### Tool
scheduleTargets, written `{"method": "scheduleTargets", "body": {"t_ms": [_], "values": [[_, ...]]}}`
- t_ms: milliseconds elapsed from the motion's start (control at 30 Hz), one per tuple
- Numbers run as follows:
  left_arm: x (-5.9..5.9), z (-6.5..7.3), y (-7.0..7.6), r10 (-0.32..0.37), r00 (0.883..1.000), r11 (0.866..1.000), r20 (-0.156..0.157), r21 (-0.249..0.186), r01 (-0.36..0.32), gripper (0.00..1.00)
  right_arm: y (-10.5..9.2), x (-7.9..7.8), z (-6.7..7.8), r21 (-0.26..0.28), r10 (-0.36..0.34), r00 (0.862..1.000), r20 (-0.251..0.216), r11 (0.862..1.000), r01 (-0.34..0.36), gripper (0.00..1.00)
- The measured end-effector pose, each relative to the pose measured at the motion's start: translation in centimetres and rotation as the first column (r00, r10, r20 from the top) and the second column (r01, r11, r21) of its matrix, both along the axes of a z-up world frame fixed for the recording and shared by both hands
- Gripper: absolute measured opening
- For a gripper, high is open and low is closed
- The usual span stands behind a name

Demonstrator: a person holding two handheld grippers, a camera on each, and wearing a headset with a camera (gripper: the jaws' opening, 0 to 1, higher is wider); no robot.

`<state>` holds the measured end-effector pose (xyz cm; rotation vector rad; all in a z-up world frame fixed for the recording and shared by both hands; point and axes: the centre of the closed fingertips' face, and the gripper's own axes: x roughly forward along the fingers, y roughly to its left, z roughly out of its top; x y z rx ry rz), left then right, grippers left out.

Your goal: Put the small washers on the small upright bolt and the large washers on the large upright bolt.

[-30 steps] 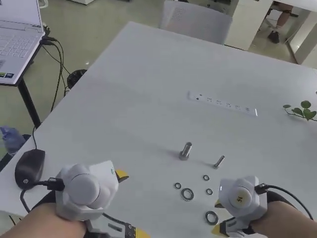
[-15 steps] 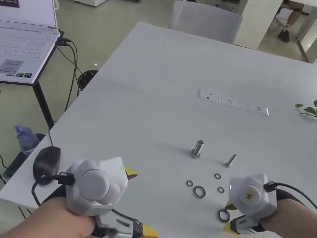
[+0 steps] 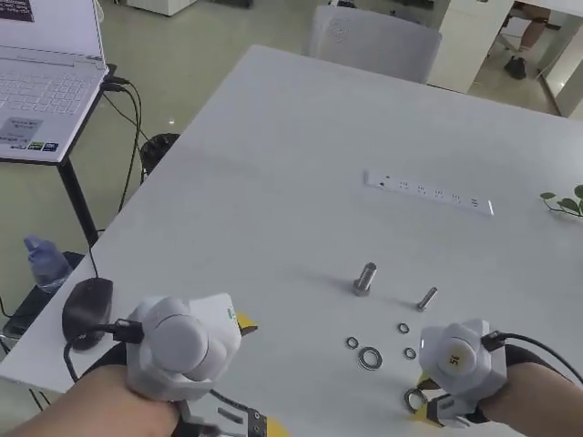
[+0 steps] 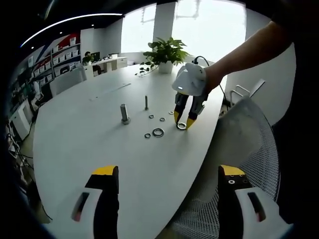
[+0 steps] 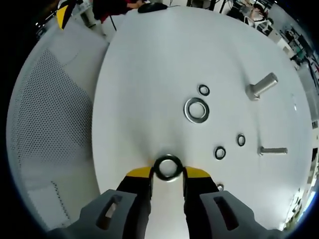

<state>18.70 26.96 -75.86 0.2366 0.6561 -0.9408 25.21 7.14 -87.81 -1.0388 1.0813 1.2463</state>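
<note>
Five washers lie on the white surface (image 3: 273, 182), and we count them as three small washers (image 3: 352, 343) and two large ones. The small ones are scattered apart from each other in front of the bolts. One loose large washer (image 3: 370, 358) sits flat among them, just beside the leftmost small one.

The second large washer (image 5: 168, 167) lies flat at the near edge of the surface, between the yellow tips of the right tongs (image 5: 168, 175). These tongs are narrowed to about the washer's width, with a tip close against its rim on each side. We cannot tell whether they actually pinch it.

Two bolts stand head-down on the surface beyond the washers. The large bolt (image 3: 364, 278) is on the left and the small bolt (image 3: 426, 298) is to its right. Neither has a washer on it.

The left tongs (image 4: 168, 172) are spread wide and hold nothing, hanging at the near left edge of the surface, well apart from the washers.

We see a two-digit mark on the round back of the right tongs in the head view, but it is too small to read surely. One white power strip (image 3: 428, 193) lies farther back, its markings unreadable. One open laptop (image 3: 46, 73) sits on a side stand at the left, its key legends and stickers too blurred to read.
</note>
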Motion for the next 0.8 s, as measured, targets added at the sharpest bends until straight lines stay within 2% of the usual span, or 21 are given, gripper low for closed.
{"method": "scheduleTargets", "body": {"t_ms": [67, 133, 300, 367, 467, 600, 800], "values": [[0.2, 0.3, 0.5, 0.007, 1.0, 1.0, 0.003, -0.007, -0.007, 0.81, 0.0, -0.1, 0.0, -0.016, 0.017, 1.0, 0.007, 1.0, -0.017, 0.25], [0.2, 0.2, 0.7, 0.009, 1.0, 1.0, -0.002, -0.011, -0.009, 0.8, -0.1, 0.3, 0.0, -0.019, -0.021, 1.0, -0.006, 1.0, 0.021, 0.23], [0.0, -0.2, 0.8, -0.008, 1.0, 1.0, -0.001, 0.01, 0.008, 0.79, -0.1, 0.2, -0.1, -0.048, 0.006, 1.0, -0.009, 0.999, -0.006, 0.21], [-0.3, 0.2, 0.5, -0.007, 1.0, 1.0, -0.009, -0.004, 0.007, 0.78, -0.1, 0.2, 0.0, -0.045, -0.003, 1.0, -0.006, 0.999, 0.003, 0.21], [-0.8, 0.2, -0.1, -0.034, 0.999, 0.999, -0.016, -0.008, 0.034, 0.76, -0.1, 0.3, 0.0, -0.035, -0.059, 0.998, 0.01, 0.998, 0.059, 0.2], [-0.9, 0.1, 0.0, -0.053, 0.998, 0.999, -0.022, 0.004, 0.053, 0.74, -0.2, 0.4, 0.0, -0.017, -0.072, 0.997, 0.001, 0.997, 0.072, 0.2], [-0.8, 0.2, -0.1, -0.068, 0.998, 0.998, -0.02, 0.005, 0.068, 0.74, -0.4, 0.6, 0.0, -0.035, -0.074, 0.997, -0.001, 0.997, 0.074, 0.2]]}}
